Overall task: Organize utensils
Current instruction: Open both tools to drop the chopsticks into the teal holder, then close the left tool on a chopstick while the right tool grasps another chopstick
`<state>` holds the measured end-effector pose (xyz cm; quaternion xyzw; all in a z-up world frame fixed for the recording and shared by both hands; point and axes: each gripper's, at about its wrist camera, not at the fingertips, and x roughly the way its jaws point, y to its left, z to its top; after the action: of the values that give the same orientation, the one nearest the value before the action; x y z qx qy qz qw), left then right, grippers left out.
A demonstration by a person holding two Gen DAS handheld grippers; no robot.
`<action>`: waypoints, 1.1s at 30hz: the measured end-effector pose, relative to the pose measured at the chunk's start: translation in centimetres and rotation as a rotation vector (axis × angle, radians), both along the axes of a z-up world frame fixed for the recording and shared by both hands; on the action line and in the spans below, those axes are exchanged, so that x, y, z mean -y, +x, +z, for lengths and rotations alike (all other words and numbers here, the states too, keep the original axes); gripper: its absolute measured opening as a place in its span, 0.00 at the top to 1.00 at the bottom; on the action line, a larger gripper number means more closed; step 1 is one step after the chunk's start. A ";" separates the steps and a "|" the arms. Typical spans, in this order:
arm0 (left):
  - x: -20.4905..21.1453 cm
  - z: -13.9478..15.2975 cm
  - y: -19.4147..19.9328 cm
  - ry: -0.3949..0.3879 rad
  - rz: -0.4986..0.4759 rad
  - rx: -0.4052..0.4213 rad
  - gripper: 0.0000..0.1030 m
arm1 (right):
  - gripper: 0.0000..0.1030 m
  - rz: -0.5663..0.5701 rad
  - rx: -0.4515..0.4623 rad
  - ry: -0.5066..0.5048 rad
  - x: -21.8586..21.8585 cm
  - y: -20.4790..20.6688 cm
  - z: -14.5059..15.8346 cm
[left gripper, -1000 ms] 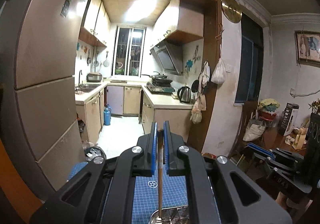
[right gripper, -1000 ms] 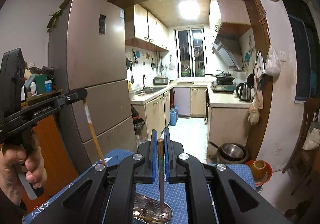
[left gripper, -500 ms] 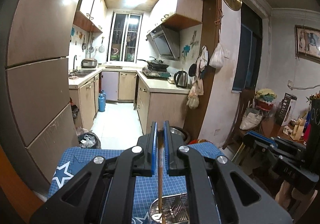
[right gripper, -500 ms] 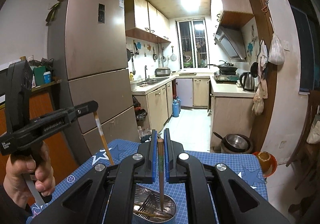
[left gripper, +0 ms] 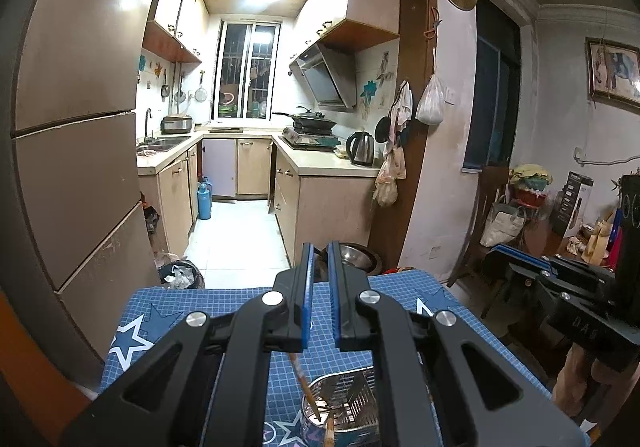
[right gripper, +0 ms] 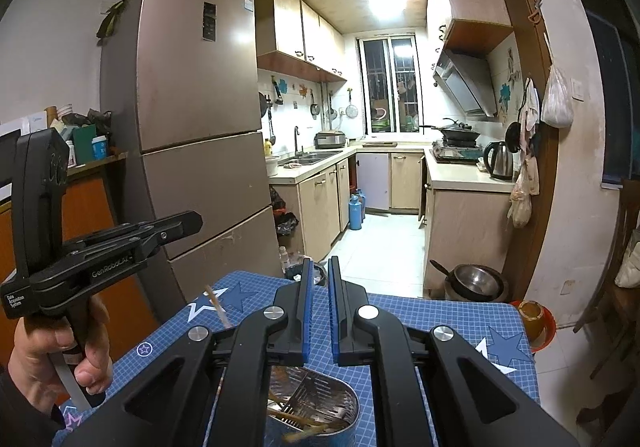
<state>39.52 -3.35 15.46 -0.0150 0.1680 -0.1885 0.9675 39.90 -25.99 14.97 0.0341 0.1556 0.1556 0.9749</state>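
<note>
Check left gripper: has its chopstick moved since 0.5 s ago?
Yes. The chopstick has dropped out from between the left gripper fingers and leans in the metal holder, which stays on the mat.

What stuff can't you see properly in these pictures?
- Bottom of the metal utensil holder: right wrist view, cut off by the frame edge and hidden by the right gripper.
- Lower chopstick: left wrist view, runs off the bottom edge.
- How many chopsticks are inside: blurred, and the gripper bodies cover them.
</note>
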 end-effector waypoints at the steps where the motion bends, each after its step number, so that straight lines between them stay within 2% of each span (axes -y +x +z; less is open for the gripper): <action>1: 0.1 0.1 -0.1 0.003 0.003 0.001 0.94 | 0.90 0.000 0.003 0.001 0.0 -0.3 0.1; 5: -0.3 0.4 -1.6 0.000 0.008 0.010 0.94 | 0.81 0.001 0.015 0.009 -0.1 -1.9 0.7; 8: -1.0 0.8 -3.7 -0.008 0.012 0.028 0.94 | 0.78 0.003 0.032 0.022 0.1 -4.1 1.2; 10: -1.5 1.1 -5.6 -0.013 0.020 0.048 0.86 | 0.77 0.006 0.054 0.031 0.4 -6.5 1.5; 12: -2.2 1.1 -8.3 -0.013 0.033 0.080 0.63 | 0.74 0.012 0.077 0.033 0.5 -9.2 1.5; 14: -2.9 0.8 -10.9 -0.004 0.047 0.109 0.55 | 0.72 0.016 0.100 0.027 0.4 -12.4 1.0; 18: -4.3 -1.3 -16.3 0.040 0.059 0.108 0.54 | 0.70 0.046 0.110 0.007 -0.5 -18.9 -1.6; 21: -5.0 -4.3 -19.2 0.072 0.056 0.056 0.54 | 0.70 0.060 0.088 0.000 -1.4 -22.6 -4.6; 25: -5.3 -9.3 -20.9 0.120 0.048 -0.048 0.54 | 0.70 0.066 0.003 0.017 -2.8 -26.1 -10.2; 29: -4.6 -14.9 -20.8 0.170 0.037 -0.187 0.54 | 0.70 0.077 -0.109 0.016 -4.6 -27.6 -15.6; 33: -4.0 -18.9 -21.2 0.206 0.025 -0.285 0.54 | 0.71 0.087 -0.214 0.016 -6.0 -28.5 -20.1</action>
<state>18.35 0.68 -3.48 0.0558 0.3216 -0.1542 0.9326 11.37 -20.01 -5.15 0.0516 0.2586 0.1943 0.9448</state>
